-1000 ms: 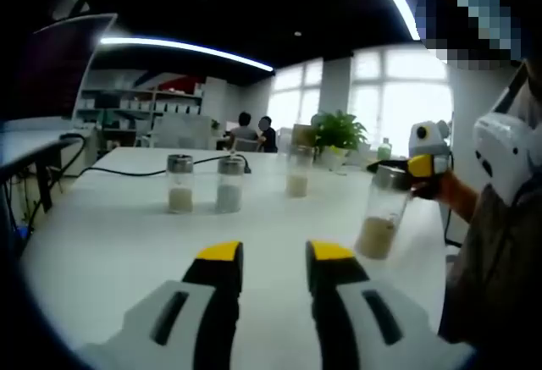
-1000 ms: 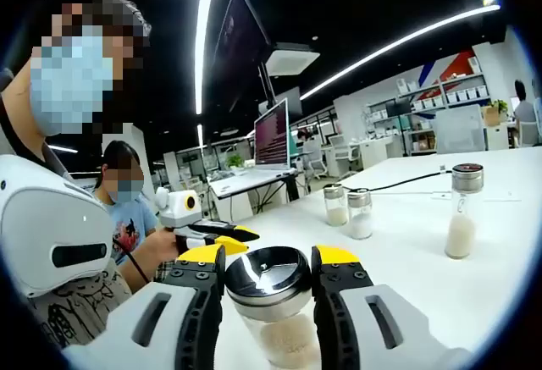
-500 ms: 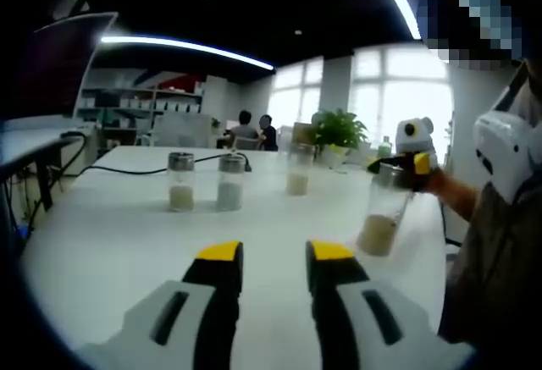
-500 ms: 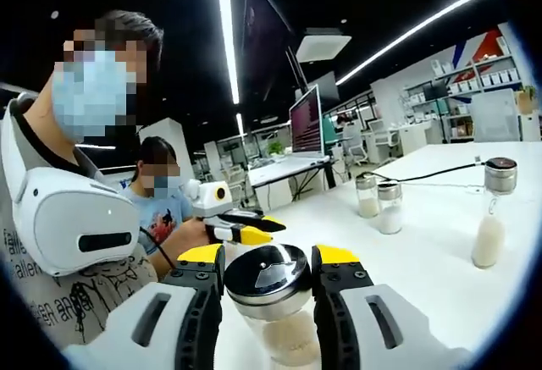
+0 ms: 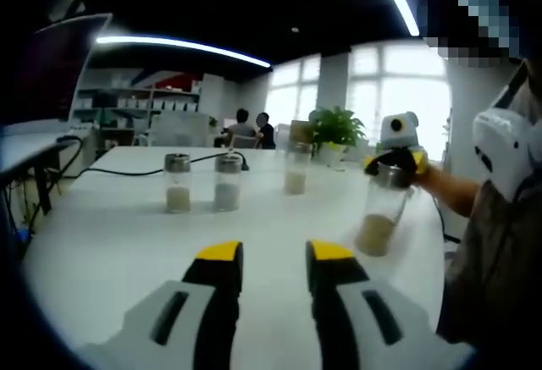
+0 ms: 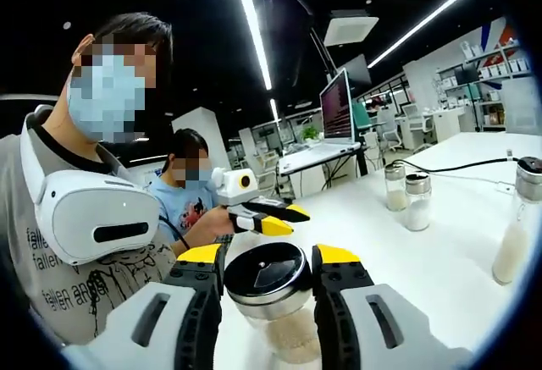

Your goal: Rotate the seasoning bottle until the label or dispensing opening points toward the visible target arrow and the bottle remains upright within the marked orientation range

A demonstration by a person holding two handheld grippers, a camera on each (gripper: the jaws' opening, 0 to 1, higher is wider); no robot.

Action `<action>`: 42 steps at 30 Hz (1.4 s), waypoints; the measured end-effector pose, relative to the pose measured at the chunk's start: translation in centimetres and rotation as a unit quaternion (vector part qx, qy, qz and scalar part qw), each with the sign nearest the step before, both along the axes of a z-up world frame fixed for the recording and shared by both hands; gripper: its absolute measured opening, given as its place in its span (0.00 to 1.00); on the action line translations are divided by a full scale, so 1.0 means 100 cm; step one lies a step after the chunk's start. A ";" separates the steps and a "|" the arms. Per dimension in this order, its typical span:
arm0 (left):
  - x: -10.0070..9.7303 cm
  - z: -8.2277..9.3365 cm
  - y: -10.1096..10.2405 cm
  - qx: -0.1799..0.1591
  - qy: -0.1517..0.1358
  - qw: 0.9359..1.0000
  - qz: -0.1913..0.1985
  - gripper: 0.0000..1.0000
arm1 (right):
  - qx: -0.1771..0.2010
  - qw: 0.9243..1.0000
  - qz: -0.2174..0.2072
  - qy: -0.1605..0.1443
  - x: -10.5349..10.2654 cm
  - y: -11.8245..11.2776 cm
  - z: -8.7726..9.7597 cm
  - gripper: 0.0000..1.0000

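A clear seasoning bottle (image 5: 377,218) with a steel lid and pale powder in its lower part stands near the white table's (image 5: 127,234) right edge, leaning slightly in the left gripper view. My right gripper (image 5: 392,160) is shut on its lid. In the right gripper view the lid (image 6: 269,275) sits between the yellow-tipped fingers (image 6: 200,256) of the right gripper (image 6: 269,256). My left gripper (image 5: 275,256) hovers open over the table with nothing between its jaws. It also appears as the left gripper (image 6: 269,218) in the right gripper view, held by a hand.
Three more bottles stand farther back: two side by side (image 5: 177,182) (image 5: 227,182) and one alone (image 5: 295,171). A black cable (image 5: 127,170) runs behind them. A person wearing a white headset (image 6: 93,218) stands at the table's edge, another person behind.
My right gripper has turned on the bottle's lid, so its view has swung and its camera box has shifted left in the left gripper view. The left gripper has stayed put.
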State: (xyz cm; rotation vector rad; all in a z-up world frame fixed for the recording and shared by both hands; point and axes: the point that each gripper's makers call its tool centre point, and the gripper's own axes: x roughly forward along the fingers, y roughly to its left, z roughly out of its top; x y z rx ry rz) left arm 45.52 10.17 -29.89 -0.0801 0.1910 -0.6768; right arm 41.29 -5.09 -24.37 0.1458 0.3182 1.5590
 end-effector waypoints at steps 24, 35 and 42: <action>0.002 0.004 0.001 0.004 -0.003 1.000 0.002 0.31 | 0.027 0.984 -0.157 -0.075 0.005 -0.018 0.010 0.54; 0.006 0.001 -0.004 0.007 -0.001 1.000 -0.001 0.31 | 0.043 0.982 -0.180 -0.038 0.009 -0.008 0.011 0.54; 0.006 0.002 -0.002 0.010 -0.003 1.000 0.002 0.31 | 0.039 0.983 -0.176 -0.023 0.014 -0.005 0.004 0.41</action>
